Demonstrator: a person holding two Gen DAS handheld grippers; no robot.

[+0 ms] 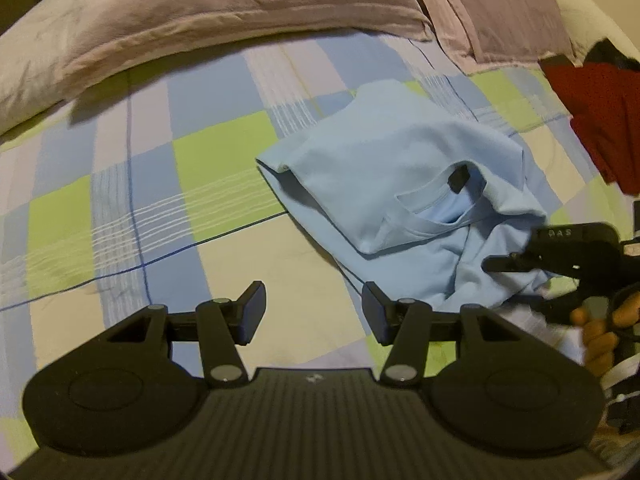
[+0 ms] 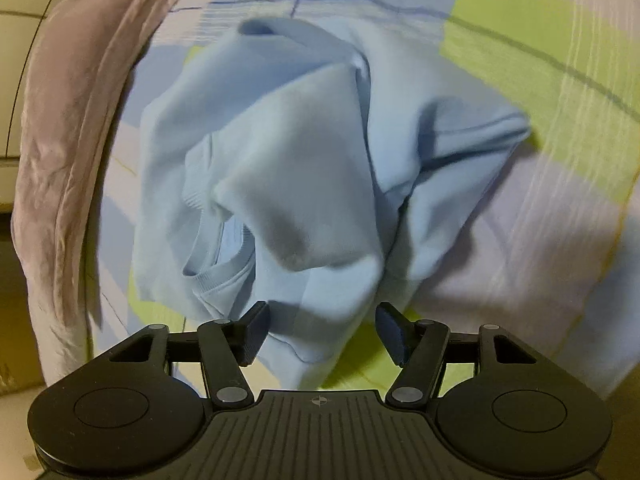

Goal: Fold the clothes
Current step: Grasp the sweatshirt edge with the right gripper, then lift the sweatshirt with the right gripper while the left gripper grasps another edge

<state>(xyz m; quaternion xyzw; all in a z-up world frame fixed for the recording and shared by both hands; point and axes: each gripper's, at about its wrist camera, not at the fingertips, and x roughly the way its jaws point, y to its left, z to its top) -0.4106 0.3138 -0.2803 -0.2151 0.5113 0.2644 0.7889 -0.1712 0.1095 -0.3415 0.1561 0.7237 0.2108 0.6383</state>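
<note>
A light blue T-shirt (image 1: 400, 168) lies partly folded and bunched on the checked bedsheet (image 1: 160, 184), collar opening facing up. My left gripper (image 1: 314, 312) is open and empty above bare sheet, left of the shirt's near edge. My right gripper (image 2: 320, 332) is open just above the shirt's (image 2: 288, 168) near edge, holding nothing. The right gripper also shows in the left wrist view (image 1: 560, 256) at the shirt's right side, held by a hand.
Two mauve pillows (image 1: 200, 12) lie along the far side of the bed. A dark red garment (image 1: 600, 120) lies at the right. In the right wrist view a mauve pillow edge (image 2: 68, 140) hangs at the left, over the bed's side.
</note>
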